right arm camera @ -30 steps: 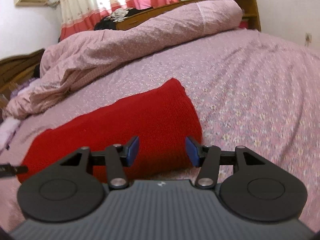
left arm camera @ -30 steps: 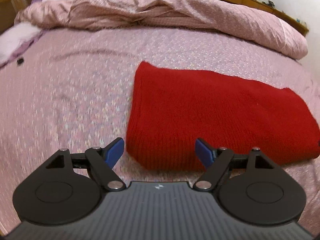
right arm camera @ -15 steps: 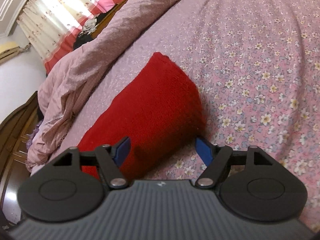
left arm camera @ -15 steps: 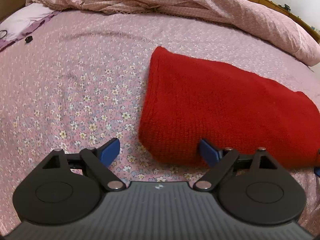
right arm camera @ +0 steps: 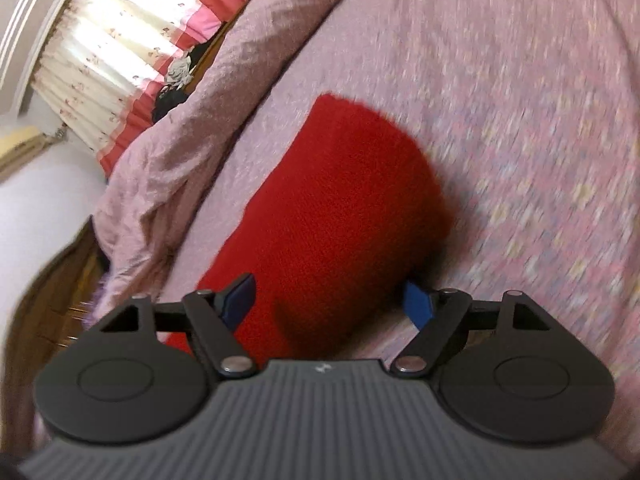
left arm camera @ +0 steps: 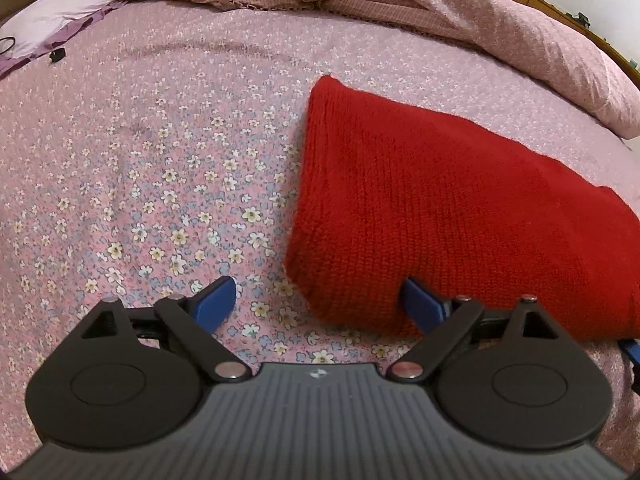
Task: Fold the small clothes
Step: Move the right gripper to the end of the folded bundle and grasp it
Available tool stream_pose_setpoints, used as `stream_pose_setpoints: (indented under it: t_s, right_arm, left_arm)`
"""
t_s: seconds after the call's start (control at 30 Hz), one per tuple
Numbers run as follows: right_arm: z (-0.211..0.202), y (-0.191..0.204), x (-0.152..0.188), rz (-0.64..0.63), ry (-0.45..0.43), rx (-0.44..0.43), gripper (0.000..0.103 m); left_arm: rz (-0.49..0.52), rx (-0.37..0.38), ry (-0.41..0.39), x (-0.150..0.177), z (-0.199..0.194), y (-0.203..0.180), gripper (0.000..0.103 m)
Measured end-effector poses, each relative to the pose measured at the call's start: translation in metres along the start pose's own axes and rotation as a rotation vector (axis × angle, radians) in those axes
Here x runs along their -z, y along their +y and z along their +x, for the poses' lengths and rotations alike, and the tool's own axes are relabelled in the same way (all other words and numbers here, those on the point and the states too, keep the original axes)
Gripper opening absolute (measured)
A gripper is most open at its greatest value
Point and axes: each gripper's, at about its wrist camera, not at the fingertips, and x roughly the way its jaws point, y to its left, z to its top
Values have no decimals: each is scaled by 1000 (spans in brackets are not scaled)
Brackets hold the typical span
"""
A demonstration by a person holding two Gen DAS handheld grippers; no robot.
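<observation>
- Left tool [left arm camera: 320, 300]: jaws opening, wider than a second ago; nothing gripped. Near-left corner of the knit [left arm camera: 460, 208] sits between the pads, right pad against its edge.
- Right tool [right arm camera: 330, 300]: jaws opening too, rolled hard since a second ago; straddles the knit's near-right corner, no clamp.
- Both tools are lower and closer to the knit than before.
- Knit lies flat on the bed [left arm camera: 160, 140], already folded into a long strip, duvet [left arm camera: 440, 8] beyond it.
- My read: lining up a two-corner pinch for the next fold.

red knit garment [left arm camera: 460, 216], folded, flat on bed
</observation>
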Motion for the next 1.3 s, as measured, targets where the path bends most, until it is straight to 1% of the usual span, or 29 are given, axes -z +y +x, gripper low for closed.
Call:
stream_pose_setpoints:
  t_s: [0.1, 0.2, 0.27, 0.43, 0.63, 0.7, 0.77, 0.83, 0.9, 0.93, 1.13, 1.3]
  right_arm:
    - [4, 1, 1, 21, -30, 9, 77]
    - [9, -5, -1, 86, -78, 1, 76]
    - [11, -7, -2, 93, -96, -1, 76]
    - [13, -5, -1, 74, -118, -8, 76]
    - [11, -12, -8, 123, -128, -19, 76]
    - [11, -13, -10, 132, -135, -12, 73]
    - [11, -15, -11, 148, -146, -8, 67]
    - [8, -20, -12, 167, -153, 9, 55]
    - [7, -26, -12, 187, -156, 11, 49]
    - [6, -30, -12, 195, -154, 8, 48]
    - [3, -35, -13, 206, -148, -5, 45]
    - [3, -33, -16, 175, -135, -12, 35]
  left_arm:
    - [3, 1, 2, -1, 2, 1, 94]
    - [2, 4, 4, -1, 3, 2, 94]
    - [1, 2, 6, -1, 4, 3, 94]
    - [6, -1, 8, -2, 4, 2, 95]
    - [4, 4, 12, -2, 5, 3, 95]
    - [4, 5, 13, -2, 6, 3, 95]
    - [3, 5, 14, -2, 6, 3, 95]
    - [4, 4, 15, -2, 6, 2, 95]
    - [6, 3, 15, -2, 6, 2, 95]
    - [6, 2, 16, -2, 7, 2, 95]
    - [8, -2, 20, -3, 5, 1, 95]
    - [16, -13, 11, -4, 0, -1, 95]
